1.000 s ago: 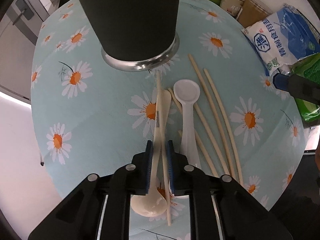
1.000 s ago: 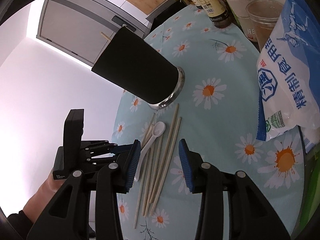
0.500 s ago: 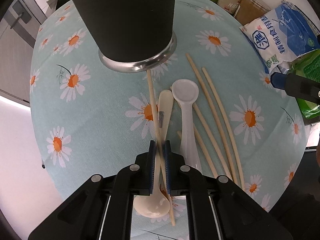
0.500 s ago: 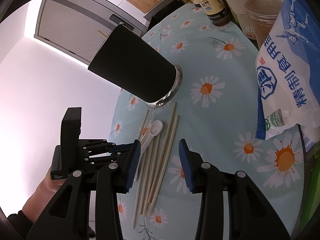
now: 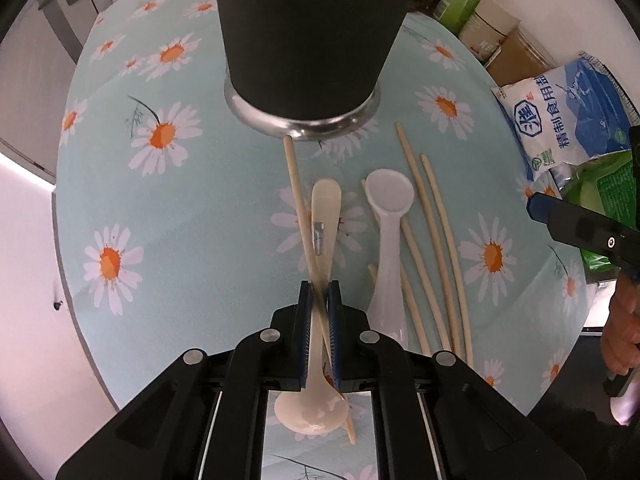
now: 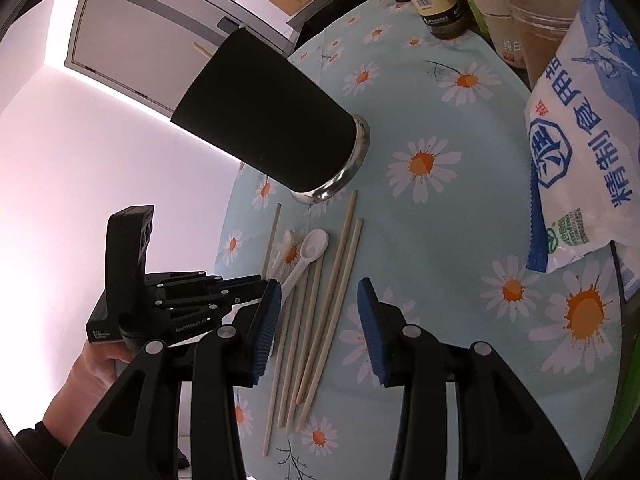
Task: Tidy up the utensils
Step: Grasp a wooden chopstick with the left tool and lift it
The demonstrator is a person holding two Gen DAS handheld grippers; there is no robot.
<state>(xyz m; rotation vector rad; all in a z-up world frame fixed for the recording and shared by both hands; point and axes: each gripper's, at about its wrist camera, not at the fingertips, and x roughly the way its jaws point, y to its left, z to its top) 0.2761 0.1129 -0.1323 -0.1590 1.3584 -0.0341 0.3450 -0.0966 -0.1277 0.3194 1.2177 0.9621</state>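
On the daisy-patterned bench (image 5: pixel 192 240), a chopstick (image 5: pixel 298 200) and a cream spoon (image 5: pixel 326 216) are pinched together by the left gripper (image 5: pixel 319 300), just before a black holder (image 5: pixel 308 40). Beside them, a white spoon (image 5: pixel 389 216) and more chopsticks (image 5: pixel 434 240) are laid. Above these, the right gripper (image 6: pixel 319 300) is held spread, empty.

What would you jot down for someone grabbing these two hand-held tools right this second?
Left gripper: jaws shut on one chopstick, which crosses over the cream spoon.
Right gripper: jaws open, empty, above the loose chopsticks.
On the daisy tablecloth: cream spoon, white spoon, several chopsticks, all beside the black holder.
Done: one chopstick tip pokes out of the holder in the right view.
Left: gripped chopstick, both spoons and remaining chopsticks into the holder.
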